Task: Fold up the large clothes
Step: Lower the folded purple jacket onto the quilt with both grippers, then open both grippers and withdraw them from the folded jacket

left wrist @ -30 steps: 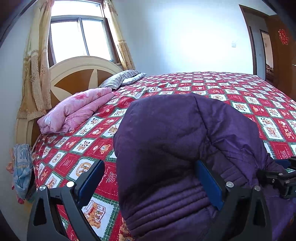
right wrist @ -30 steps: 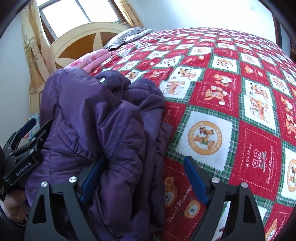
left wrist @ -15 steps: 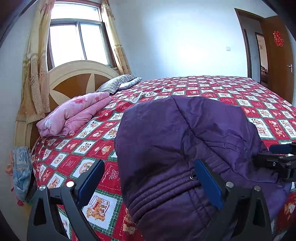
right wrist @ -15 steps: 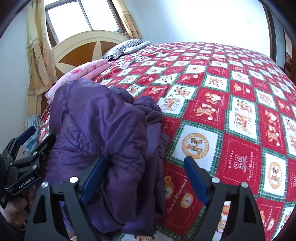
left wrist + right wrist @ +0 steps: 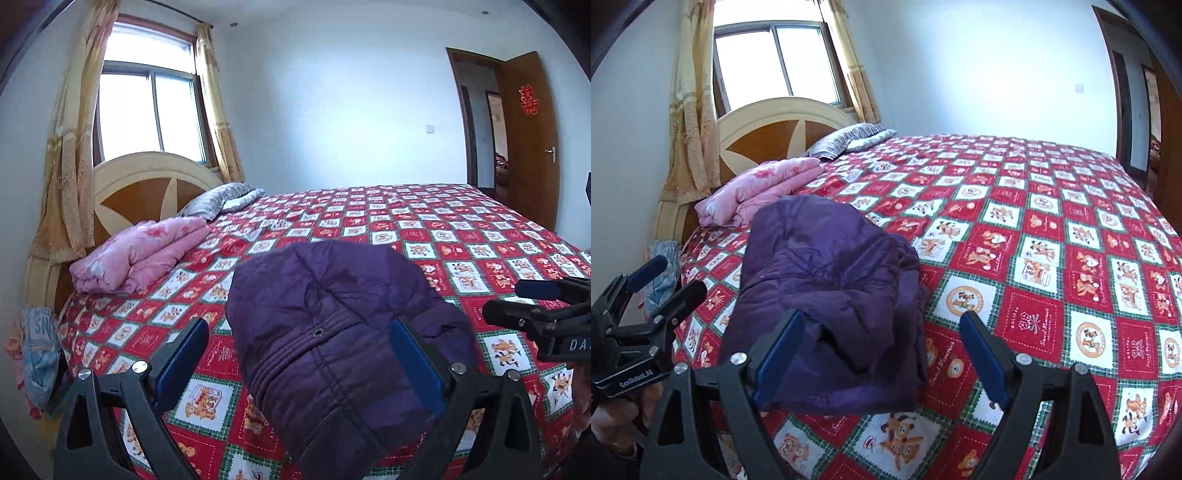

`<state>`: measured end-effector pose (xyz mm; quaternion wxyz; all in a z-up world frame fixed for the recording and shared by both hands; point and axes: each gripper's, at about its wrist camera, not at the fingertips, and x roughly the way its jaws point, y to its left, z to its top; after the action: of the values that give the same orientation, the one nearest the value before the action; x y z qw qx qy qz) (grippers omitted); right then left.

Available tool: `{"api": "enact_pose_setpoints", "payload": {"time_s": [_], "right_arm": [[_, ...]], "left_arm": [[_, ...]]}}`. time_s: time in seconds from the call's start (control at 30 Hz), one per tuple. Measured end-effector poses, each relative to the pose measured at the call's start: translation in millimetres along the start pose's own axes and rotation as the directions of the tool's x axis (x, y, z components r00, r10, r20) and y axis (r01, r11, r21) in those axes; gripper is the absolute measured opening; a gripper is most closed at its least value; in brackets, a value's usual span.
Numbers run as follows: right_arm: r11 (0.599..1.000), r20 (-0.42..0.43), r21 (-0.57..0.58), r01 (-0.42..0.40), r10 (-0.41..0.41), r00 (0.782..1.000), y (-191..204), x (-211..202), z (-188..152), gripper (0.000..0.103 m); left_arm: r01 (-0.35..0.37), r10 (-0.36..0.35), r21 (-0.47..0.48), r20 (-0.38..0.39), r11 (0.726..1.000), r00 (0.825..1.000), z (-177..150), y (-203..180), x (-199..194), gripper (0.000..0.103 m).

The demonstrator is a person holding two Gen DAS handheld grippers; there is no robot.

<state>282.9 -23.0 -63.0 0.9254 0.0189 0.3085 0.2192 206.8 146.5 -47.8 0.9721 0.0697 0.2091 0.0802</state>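
Purple jacket [image 5: 332, 343]: near end cut by the lower edge in my left view; underside hidden. My right gripper [image 5: 532, 314]: only its tips enter there. Door [image 5: 528, 136] ornament: too small to read. Bedside cloth [image 5: 38, 354]: print partly hidden.

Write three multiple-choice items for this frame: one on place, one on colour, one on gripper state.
1. Where does the folded pink quilt lie?
A. by the headboard
B. at the foot of the bed
C. on the floor

2. What colour is the jacket?
A. green
B. dark purple
C. white

3. How do the left gripper and right gripper stand?
A. both shut on the jacket
B. one shut
C. both open

Answers:
1 A, it rests against the headboard beside the striped pillow.
2 B, purple padded fabric in both views.
3 C, both sets of jaws are spread wide and clamp nothing.
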Motion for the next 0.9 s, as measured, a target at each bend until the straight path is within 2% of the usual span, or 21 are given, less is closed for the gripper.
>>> {"api": "enact_pose_setpoints", "payload": {"time_s": [0.17,0.3,0.9], "right_arm": [[1.0,0.045,-0.018,0.012,-0.011,0.999,7.7,-22.4,0.8,0.088],[0.999,0.066,-0.026,0.023,-0.021,0.998,11.6,-32.3,1.3,0.089],[1.0,0.065,-0.027,0.015,-0.013,0.998,16.5,-36.5,-5.1,0.089]], "left_arm": [[0.039,-0.038,-0.02,0.035,0.999,0.999,8.6,-1.1,-18.3,0.099],[0.043,-0.042,-0.02,0.05,0.999,0.998,11.3,-1.9,-25.7,0.099],[0.033,-0.03,-0.046,0.062,0.998,0.998,14.0,7.0,-29.3,0.099]]}}
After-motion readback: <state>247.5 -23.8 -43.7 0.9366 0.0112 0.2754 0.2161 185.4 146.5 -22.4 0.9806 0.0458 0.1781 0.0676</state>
